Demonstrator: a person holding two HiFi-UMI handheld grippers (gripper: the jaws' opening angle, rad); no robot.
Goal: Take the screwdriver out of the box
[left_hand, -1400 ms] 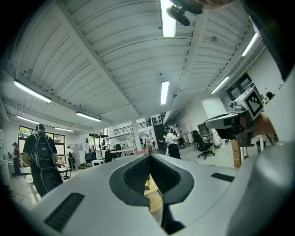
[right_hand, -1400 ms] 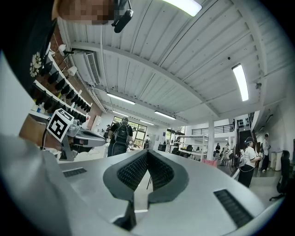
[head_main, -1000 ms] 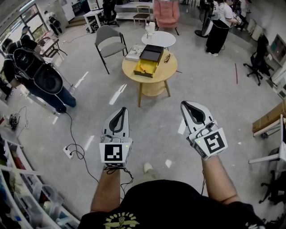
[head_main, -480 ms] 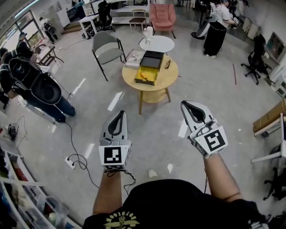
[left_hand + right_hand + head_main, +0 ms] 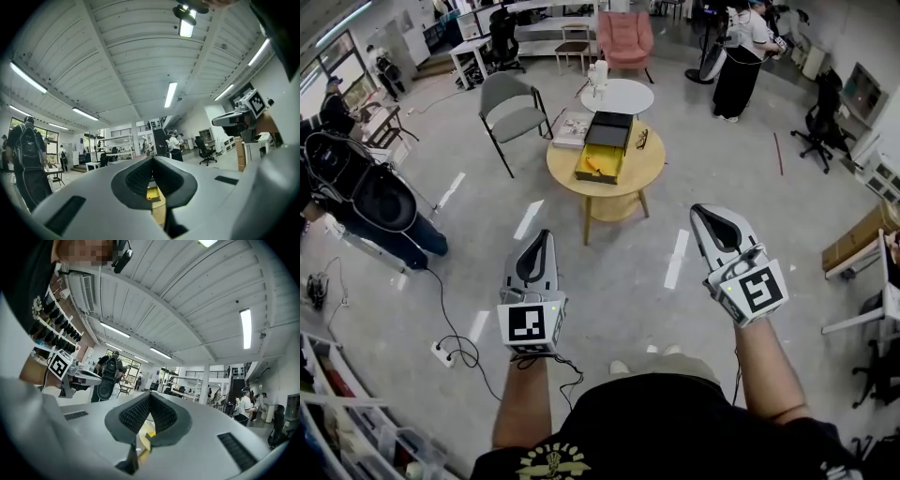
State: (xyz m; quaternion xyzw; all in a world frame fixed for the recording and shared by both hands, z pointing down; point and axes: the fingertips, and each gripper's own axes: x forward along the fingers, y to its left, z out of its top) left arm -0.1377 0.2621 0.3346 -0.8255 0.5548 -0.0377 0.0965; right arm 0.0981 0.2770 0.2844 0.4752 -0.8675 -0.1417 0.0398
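A black box with a yellow inside lies open on a round wooden table in the head view. A small orange-handled screwdriver rests in its yellow tray. My left gripper and right gripper are held over the floor well short of the table, both pointing toward it. Both are shut with nothing between the jaws. In the left gripper view the yellow box shows through the gap behind the closed tips. The right gripper view catches the same yellow box past its tips.
A grey chair, a small white round table and a pink armchair stand beyond the wooden table. A book and glasses lie on it. A person with a backpack stands left; cables and a power strip lie on the floor.
Both grippers have advanced toward the round table with me; the table now sits nearer and lower in the head view. Both stay shut.
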